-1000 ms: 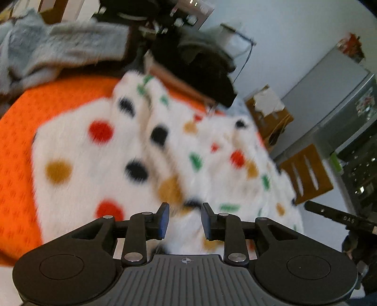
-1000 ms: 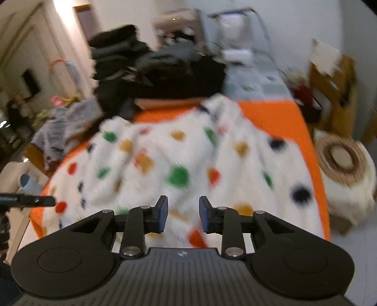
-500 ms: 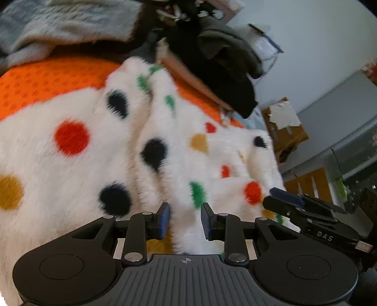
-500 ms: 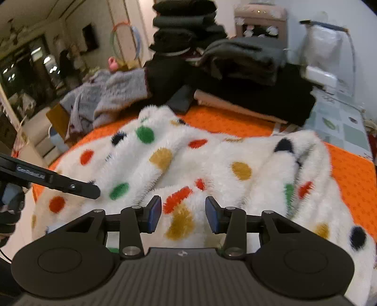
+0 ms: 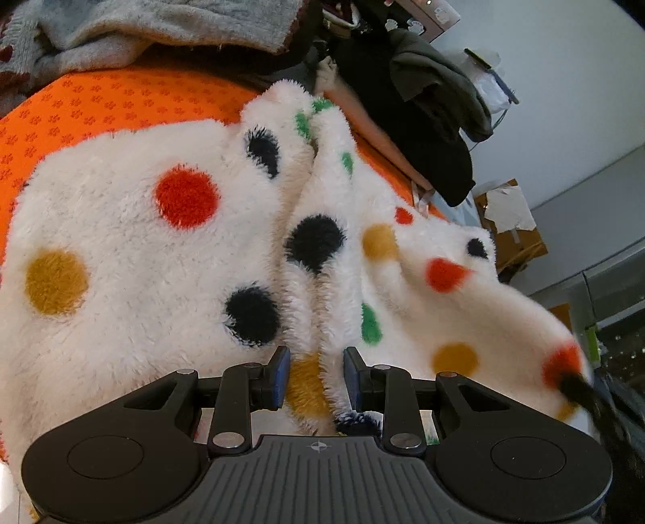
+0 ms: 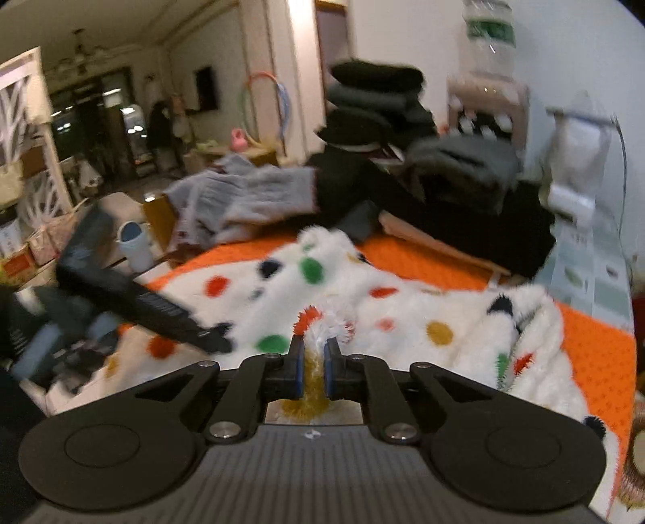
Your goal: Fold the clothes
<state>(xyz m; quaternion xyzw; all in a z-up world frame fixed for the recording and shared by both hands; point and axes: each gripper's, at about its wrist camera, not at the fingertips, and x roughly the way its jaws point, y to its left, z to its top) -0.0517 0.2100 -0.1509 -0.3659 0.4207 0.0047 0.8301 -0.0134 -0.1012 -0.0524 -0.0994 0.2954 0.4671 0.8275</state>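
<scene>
**Observer:** Start with the left wrist view. What's in front of you?

**Operator:** The fluffy white fleece garment with coloured polka dots [image 5: 169, 258] lies spread over the orange patterned cloth [image 5: 100, 105] that covers the table. Its bunched near edge sits right between the fingers of my left gripper [image 5: 316, 377]. The fleece fills the gap and touches both pads, so I judge it gripped. The garment's middle fold runs straight away from me toward the far edge, where the grey knitted sweater [image 5: 153, 24] and the dark clothes pile [image 5: 419, 105] lie.

**Observer:** And the right wrist view?

**Operator:** My right gripper [image 6: 313, 364] has just been closing and is now clenched on a tuft of the same fleece at the near edge, white and yellow pile squeezed between the pads. The rest of the garment stretches away toward the far edge. The other gripper shows at the left, blurred.

**Observer:** So what does the fold turn on?

**Operator:** As I judge it, both hands hold the near hem side by side, the long axis running away from me, so the hem goes forward over the body.
</scene>
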